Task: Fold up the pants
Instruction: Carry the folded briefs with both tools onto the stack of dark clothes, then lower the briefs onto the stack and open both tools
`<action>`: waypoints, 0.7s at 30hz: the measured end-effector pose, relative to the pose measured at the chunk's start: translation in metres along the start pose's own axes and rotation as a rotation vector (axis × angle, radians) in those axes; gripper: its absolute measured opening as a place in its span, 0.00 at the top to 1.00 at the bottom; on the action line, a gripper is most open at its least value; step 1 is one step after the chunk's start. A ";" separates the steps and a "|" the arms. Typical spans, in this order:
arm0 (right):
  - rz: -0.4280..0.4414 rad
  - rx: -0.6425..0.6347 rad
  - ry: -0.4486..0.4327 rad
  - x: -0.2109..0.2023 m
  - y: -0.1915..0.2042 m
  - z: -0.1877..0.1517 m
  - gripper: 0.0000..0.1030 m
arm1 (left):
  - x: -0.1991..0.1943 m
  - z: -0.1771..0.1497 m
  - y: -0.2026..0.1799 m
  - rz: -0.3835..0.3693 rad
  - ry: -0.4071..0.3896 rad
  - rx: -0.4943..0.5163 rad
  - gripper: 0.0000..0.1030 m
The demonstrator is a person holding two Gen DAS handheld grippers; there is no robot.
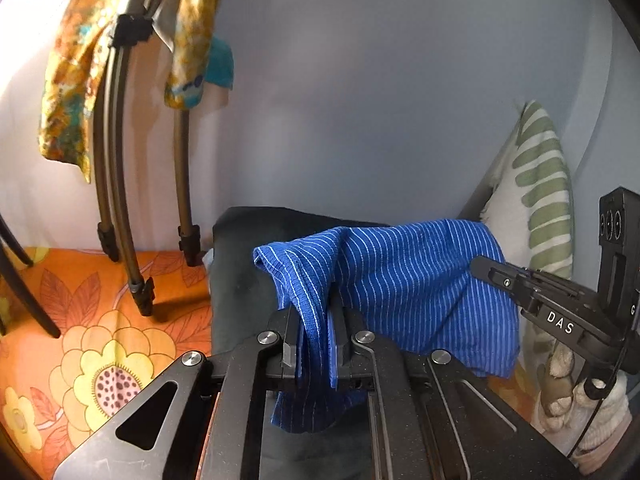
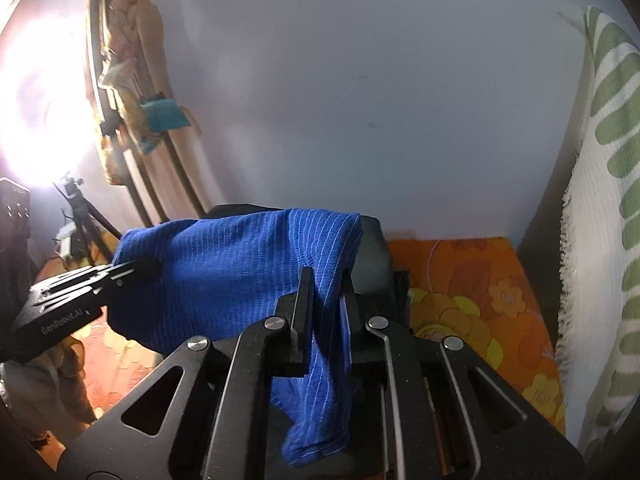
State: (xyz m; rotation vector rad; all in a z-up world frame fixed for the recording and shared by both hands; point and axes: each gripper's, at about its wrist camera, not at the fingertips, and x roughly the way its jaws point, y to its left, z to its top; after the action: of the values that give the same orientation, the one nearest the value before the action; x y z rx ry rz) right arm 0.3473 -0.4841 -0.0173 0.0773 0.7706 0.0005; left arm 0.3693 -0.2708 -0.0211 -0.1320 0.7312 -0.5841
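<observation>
Orange flowered bedsheet point(image 1: 92, 332) is covering the bed under us, a pale wall is rising behind it, and brown tripod legs point(image 1: 120, 208) draped with a yellow patterned cloth point(image 1: 68, 92) are standing at the left of the left wrist view. We are holding the blue striped pants point(image 1: 416, 276) off the sheet, stretched between our two tools above a dark cushion point(image 1: 240, 280). Our left gripper point(image 1: 314, 320) is sitting clamped on one bunched edge of the pants, fabric filling the narrow slot between its fingers and spilling down below them. Our right gripper point(image 1: 486, 270) is reaching in from the right, its tip buried in the far edge of the cloth. A green-and-white striped pillow point(image 1: 540, 184) is leaning behind it. Turning to the right wrist view, we are looking along the right gripper point(image 2: 326, 296), which is likewise pinched tight on a fold of the pants point(image 2: 224, 264), the cloth hanging down past its fingers. The left gripper point(image 2: 132, 270) is coming in from the left, meeting the opposite edge. The pants are sagging a little between the two grips. Strong glare is washing out the upper left, the bedsheet point(image 2: 472, 280) is showing at right, and the pillow point(image 2: 600, 200) is standing along the right edge.
</observation>
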 end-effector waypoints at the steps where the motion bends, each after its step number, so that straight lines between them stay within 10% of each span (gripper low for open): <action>1: -0.010 -0.004 0.006 0.004 -0.001 0.001 0.89 | 0.002 0.000 0.000 0.010 0.002 0.005 0.89; 5: -0.069 -0.007 0.031 0.016 -0.003 0.000 0.85 | 0.007 0.003 0.000 0.055 0.004 0.012 0.86; 10: -0.127 0.003 0.020 0.016 -0.009 0.001 0.47 | 0.002 0.005 0.008 0.077 -0.003 0.008 0.86; 21: -0.150 -0.030 0.022 -0.005 -0.004 -0.006 0.47 | -0.018 -0.002 0.006 0.083 -0.013 0.031 0.86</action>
State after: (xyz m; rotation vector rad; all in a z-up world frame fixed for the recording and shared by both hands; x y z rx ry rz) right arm 0.3392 -0.4876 -0.0183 -0.0093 0.7964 -0.1292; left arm 0.3600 -0.2560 -0.0136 -0.0768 0.7113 -0.5147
